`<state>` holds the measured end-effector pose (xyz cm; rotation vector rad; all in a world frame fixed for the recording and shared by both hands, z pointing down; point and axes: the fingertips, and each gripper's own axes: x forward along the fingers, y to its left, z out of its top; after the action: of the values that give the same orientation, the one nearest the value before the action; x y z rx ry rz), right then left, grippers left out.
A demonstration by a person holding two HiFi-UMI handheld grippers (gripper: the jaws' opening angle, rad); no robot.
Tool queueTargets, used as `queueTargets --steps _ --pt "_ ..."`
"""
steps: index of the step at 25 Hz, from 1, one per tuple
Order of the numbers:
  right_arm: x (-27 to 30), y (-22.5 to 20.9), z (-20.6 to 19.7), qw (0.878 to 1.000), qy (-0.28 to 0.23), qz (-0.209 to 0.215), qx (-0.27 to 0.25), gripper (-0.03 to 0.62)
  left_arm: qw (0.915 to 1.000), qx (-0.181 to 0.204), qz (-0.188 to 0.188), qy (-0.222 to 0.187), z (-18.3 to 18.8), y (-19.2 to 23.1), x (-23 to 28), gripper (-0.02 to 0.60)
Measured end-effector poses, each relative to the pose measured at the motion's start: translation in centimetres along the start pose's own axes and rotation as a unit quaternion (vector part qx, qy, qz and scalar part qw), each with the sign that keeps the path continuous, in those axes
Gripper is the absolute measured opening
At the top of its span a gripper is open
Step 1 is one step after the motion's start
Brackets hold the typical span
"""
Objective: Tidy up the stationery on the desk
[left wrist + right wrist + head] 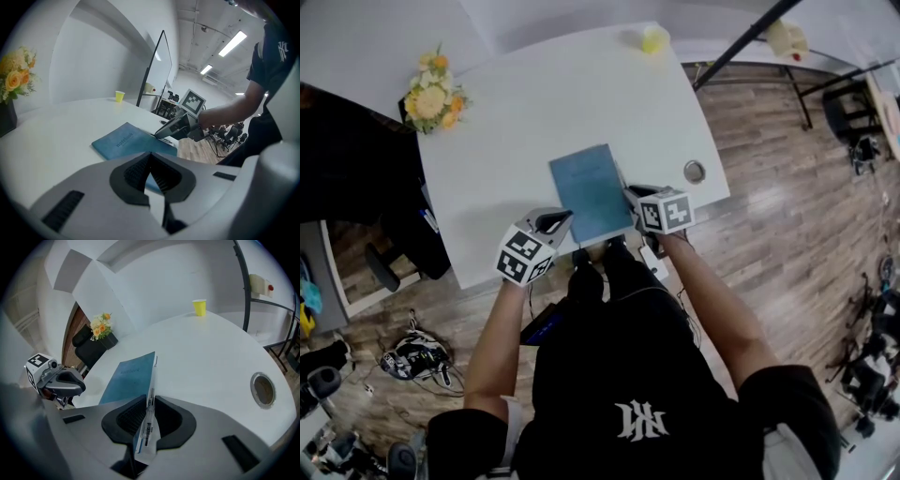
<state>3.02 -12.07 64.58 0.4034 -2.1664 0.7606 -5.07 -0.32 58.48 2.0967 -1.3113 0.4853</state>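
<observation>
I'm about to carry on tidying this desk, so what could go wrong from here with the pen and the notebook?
1. The right gripper clamps the pen lengthwise along its jaws, so it may slide out forward when lifted.
2. The notebook lies at the near edge of the desk, with the left gripper beside its corner; a nudge might push it off.

White desk: blue notebook, yellow cup, flowers, seemingly potted.
</observation>
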Motion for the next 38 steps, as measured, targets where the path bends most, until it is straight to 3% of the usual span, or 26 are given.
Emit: queueTargets --steps 10,13,19,30,33,38 --pt "0.4 0.8 -0.9 0.999 0.029 0.033 -0.011 0.089 0.9996 -0.006 -0.027 0.003 0.1 -0.9 0.8 0.003" --pt "0.6 1.3 -1.2 0.998 0.040 0.040 -0.036 0.130 0.9996 -0.001 -0.027 0.003 0.3 -0.9 0.8 0.003" --pt "0.6 1.5 -1.3 0.996 0.036 0.033 -0.078 0.153 0.9997 -0.002 -0.022 0.004 0.0 -0.5 0.7 0.003" --pt "-0.1 1.4 -0.3 0.996 0.027 0.025 -0.087 0.175 0.9998 0.003 -0.017 -0.009 0.7 -0.1 0.3 0.003" --pt "-1.2 1.6 1.1 0.996 0.004 0.024 -0.083 0.175 0.9997 0.008 -0.012 -0.022 1.6 0.1 -0.5 0.003" --pt "-5.2 4.1 6.4 0.990 -0.087 0.039 -0.108 0.173 0.9969 0.008 -0.008 -0.078 5.2 0.2 -3.3 0.003"
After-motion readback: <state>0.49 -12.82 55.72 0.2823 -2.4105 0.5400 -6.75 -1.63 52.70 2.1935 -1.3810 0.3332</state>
